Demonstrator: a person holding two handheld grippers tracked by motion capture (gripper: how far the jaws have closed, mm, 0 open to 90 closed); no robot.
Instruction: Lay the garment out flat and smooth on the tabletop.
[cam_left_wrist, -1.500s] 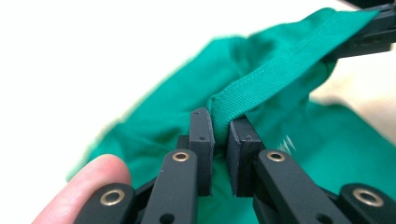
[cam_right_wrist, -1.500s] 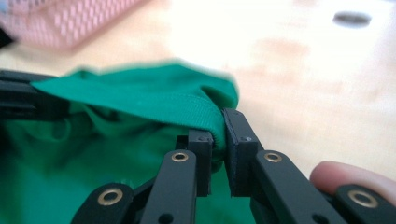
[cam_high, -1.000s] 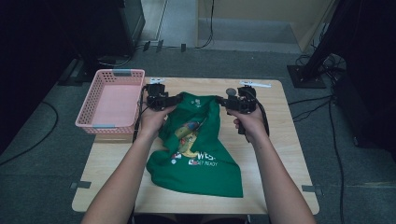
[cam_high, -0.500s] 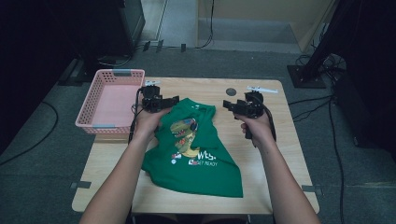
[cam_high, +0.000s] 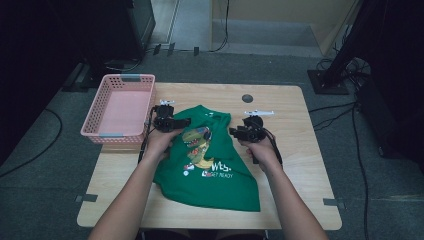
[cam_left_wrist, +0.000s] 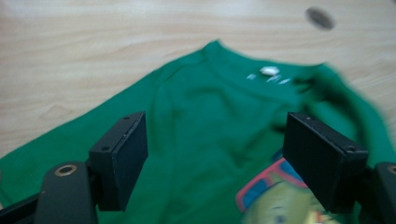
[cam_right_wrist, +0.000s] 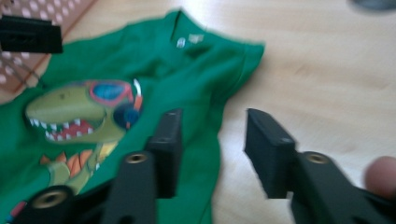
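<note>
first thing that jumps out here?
The green T-shirt with a dinosaur print, spread in the middle of the wooden table. The left gripper and right gripper flank its upper part, jaws apart with nothing pinched. A pink basket sits at the table's left edge.
</note>
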